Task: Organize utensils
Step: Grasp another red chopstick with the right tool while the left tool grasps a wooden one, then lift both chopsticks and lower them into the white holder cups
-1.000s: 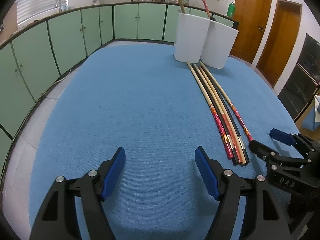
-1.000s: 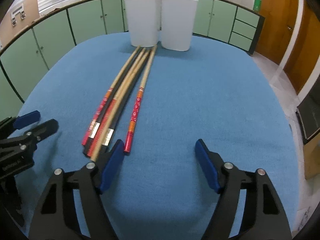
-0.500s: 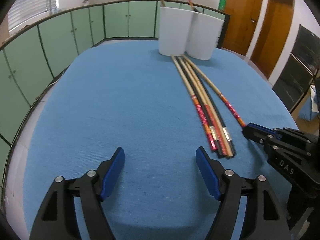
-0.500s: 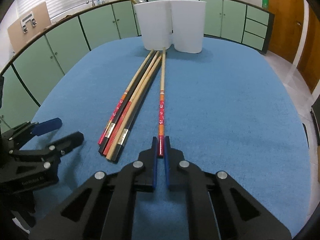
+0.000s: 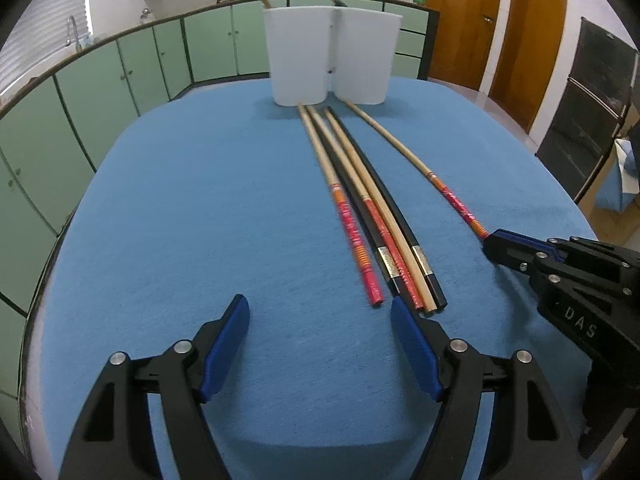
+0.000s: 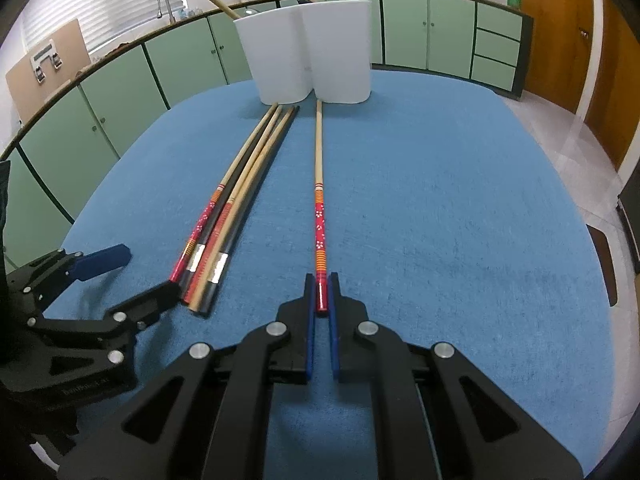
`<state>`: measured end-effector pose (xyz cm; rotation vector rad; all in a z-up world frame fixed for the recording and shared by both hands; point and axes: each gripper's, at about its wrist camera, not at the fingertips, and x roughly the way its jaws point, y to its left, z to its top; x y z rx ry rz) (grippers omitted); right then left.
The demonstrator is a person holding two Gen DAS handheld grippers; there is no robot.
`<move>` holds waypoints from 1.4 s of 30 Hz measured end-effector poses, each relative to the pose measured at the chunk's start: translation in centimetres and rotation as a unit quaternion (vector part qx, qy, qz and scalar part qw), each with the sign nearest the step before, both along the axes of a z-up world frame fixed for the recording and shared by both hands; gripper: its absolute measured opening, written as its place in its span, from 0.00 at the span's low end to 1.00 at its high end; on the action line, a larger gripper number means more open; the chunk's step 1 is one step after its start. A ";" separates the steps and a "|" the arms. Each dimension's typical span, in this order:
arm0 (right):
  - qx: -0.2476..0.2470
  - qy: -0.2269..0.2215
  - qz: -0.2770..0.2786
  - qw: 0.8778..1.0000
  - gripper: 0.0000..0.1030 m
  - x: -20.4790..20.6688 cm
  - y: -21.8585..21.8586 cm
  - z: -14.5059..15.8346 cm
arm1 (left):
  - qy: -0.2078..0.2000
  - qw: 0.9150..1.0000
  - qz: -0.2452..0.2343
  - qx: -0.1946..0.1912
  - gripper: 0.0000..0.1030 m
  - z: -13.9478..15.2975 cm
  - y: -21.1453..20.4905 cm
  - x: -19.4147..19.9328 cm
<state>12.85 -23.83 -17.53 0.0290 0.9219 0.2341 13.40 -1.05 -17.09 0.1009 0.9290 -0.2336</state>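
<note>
One long chopstick with a red patterned end [image 6: 319, 184] lies on the blue cloth, and my right gripper [image 6: 321, 284] is shut on its near tip. In the left wrist view that chopstick [image 5: 404, 152] lies apart, to the right of a bundle of several chopsticks [image 5: 376, 220], and the right gripper [image 5: 496, 244] pinches its end. My left gripper [image 5: 320, 308] stands open over bare cloth, with the bundle's near ends just ahead of its right finger [image 5: 412, 340]. The far tips point at a white twin holder [image 5: 332, 60] with two chopsticks standing in it.
The blue-covered table [image 5: 180, 200] is rounded, with its edges close at left and right. Green cabinets [image 5: 120, 72] curve around the left and the back. Wooden doors [image 5: 532, 32] stand at the right. In the right wrist view the open left gripper [image 6: 148, 272] sits beside the bundle [image 6: 240, 184].
My right gripper has shut on the red-ended chopstick, which now lies apart from the bundle. The left gripper has shifted toward the bundle's near ends, staying open.
</note>
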 end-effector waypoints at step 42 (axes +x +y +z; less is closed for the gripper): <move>0.011 -0.102 0.021 0.994 0.05 -2.5 -1.7 9.6 | -0.139 0.989 0.012 -0.056 0.05 10.2 2.3 -3.7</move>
